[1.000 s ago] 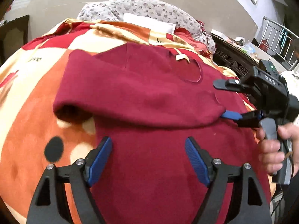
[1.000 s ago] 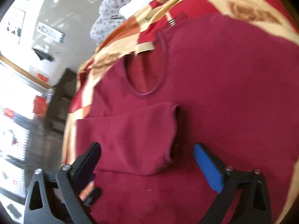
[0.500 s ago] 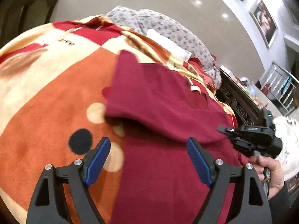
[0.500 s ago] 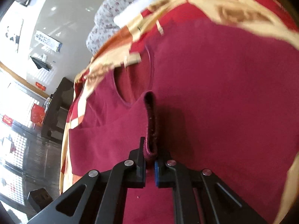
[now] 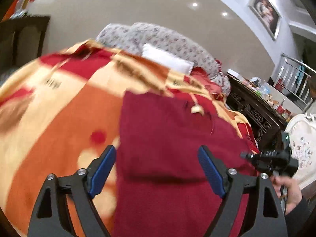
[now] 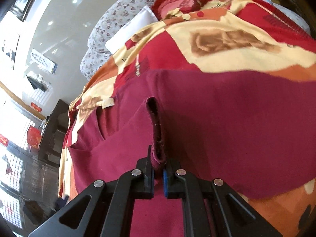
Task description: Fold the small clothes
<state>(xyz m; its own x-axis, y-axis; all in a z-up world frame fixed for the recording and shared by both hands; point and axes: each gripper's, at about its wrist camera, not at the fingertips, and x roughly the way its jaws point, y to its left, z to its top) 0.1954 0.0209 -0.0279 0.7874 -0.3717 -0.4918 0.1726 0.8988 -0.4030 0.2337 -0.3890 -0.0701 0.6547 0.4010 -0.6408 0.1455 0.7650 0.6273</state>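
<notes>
The maroon top point(image 5: 169, 138) lies spread on the patterned blanket point(image 5: 59, 118), and its look has changed: a second ago the left sleeve lay folded across the chest in the left wrist view, and now a straight folded edge runs down that side — the sleeve fold on the left looks done. On the other side the right gripper point(image 6: 158, 174), gaping a second ago over the sleeve cuff point(image 6: 157, 136), is now clenched on it, the cuff standing up between the pads, so the right sleeve is likely next to be carried over. The left gripper point(image 5: 158, 169) has lifted clear; its jaws are opening with nothing between them. The right hand point(image 5: 290, 189) grips its handle at the blanket's edge, tilted down
</notes>
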